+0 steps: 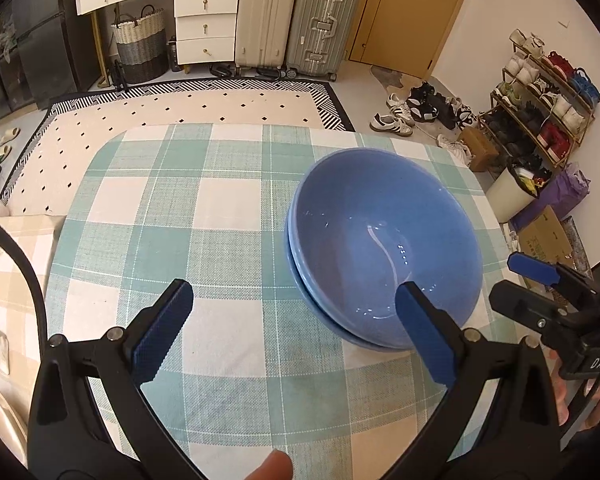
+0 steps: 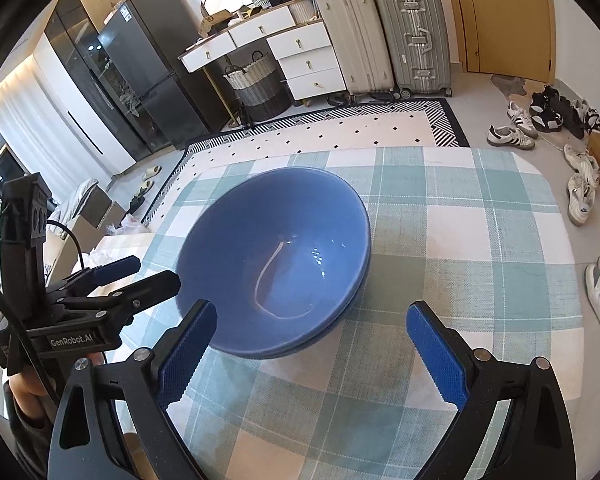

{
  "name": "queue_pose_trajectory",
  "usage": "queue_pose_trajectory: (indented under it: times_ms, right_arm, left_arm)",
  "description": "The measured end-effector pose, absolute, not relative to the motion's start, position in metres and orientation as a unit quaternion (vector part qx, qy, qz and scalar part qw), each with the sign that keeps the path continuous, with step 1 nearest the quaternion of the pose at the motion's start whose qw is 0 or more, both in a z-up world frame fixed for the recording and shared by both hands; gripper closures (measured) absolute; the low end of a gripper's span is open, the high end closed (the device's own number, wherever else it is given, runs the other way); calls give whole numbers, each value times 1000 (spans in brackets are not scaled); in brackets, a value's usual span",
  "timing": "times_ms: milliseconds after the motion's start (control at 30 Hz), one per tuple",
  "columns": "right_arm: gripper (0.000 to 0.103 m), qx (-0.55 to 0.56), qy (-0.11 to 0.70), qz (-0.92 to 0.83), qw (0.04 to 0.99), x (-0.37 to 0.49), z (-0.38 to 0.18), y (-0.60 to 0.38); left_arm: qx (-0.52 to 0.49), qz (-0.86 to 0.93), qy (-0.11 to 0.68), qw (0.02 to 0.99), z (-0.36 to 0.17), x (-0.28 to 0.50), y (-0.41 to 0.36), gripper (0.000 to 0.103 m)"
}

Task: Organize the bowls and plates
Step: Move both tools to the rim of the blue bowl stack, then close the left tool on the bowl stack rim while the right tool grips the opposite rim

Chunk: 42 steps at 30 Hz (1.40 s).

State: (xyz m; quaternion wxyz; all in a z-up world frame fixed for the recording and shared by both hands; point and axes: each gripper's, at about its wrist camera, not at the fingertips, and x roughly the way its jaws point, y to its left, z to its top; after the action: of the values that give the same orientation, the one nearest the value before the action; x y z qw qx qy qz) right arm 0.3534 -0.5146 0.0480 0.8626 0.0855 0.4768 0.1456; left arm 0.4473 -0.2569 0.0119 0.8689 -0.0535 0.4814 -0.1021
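Two blue bowls are nested in one stack (image 1: 384, 240) on the checked tablecloth (image 1: 220, 240); the stack also shows in the right wrist view (image 2: 276, 256). My left gripper (image 1: 296, 328) is open and empty, just left of and in front of the stack, with its right finger overlapping the near rim. My right gripper (image 2: 312, 352) is open and empty, in front of the stack, its left finger close to the rim. Each gripper appears at the edge of the other's view: the right one (image 1: 540, 280) and the left one (image 2: 132, 276).
The table edge curves around the cloth (image 2: 540, 184). A rug (image 1: 180, 112), drawers (image 1: 206, 24), suitcases (image 1: 292, 16), a basket (image 1: 140, 44) and shoes (image 1: 420, 108) lie beyond. A cream plate edge (image 1: 0, 412) shows at lower left.
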Motion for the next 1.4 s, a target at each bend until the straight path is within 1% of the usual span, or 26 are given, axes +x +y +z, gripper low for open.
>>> queue_pose_trajectory:
  times_ms: [67,167,233,300,400,467,500,533,667,733,800,867,900,933,1033,1100,1133,1267,1300,1333,1400]
  right_arm:
    - [5,85,480,144,861,357,45,-514]
    - [6,82,481,139,862,363,40,-515]
    - [8,76,482,137,862,366,37,-514]
    - [15,73,486,138,860,370,33,-513]
    - [17,68,491,136,858,376,27,-512]
    - [18,67,492,136,857,380,24,-512]
    - [18,67,493,136,857,382,22,-512]
    - [18,68,494,136,856,384,20,-512]
    - [21,68,498,137,853,392,15,-510]
    - [21,65,503,132,852,396,10,-510]
    - [28,66,507,131,850,400,7,-509]
    - [30,63,511,131,847,403,2,-508]
    - [31,60,512,131,847,404,0,-507]
    - [32,60,514,132,846,405,-1,-507]
    - [37,59,518,132,843,409,-6,-505]
    - [43,56,520,133,842,410,-8,-504]
    - [45,55,522,133,841,412,-10,-504]
    - [46,53,523,134,840,415,-13,-503]
    - [46,53,523,134,840,415,-13,-503]
    - [46,52,522,134,840,415,-14,-502]
    - [50,54,524,138,839,416,-16,-502]
  left_arm:
    - [-54,-101,481,869,9,450,-257,4]
    - [-41,-94,481,871,4,454,-261,8]
    - [-35,-94,483,870,0,458,-264,10]
    - [-35,-94,484,869,-4,462,-265,11]
    - [-34,-93,486,869,-9,467,-266,14]
    - [-32,-97,486,868,-13,472,-268,20]
    - [-30,-97,487,867,-14,473,-268,28]
    - [-25,-96,490,866,-16,475,-269,31]
    - [-28,-99,489,866,-22,481,-269,32]
    - [-26,-98,490,866,-24,484,-269,34]
    - [-24,-99,491,865,-27,487,-270,37]
    - [-14,-98,491,866,-29,489,-273,37]
    - [-10,-99,491,865,-31,490,-274,39]
    - [-11,-101,493,864,-32,491,-274,44]
    - [-8,-100,495,863,-36,494,-275,51]
    - [-7,-102,498,861,-39,497,-276,56]
    - [-6,-101,499,861,-40,498,-276,59]
    - [-6,-104,498,861,-45,502,-276,60]
    - [-6,-105,499,860,-46,503,-276,62]
    - [-10,-110,499,859,-46,504,-276,69]
    - [-11,-112,501,858,-48,506,-276,74]
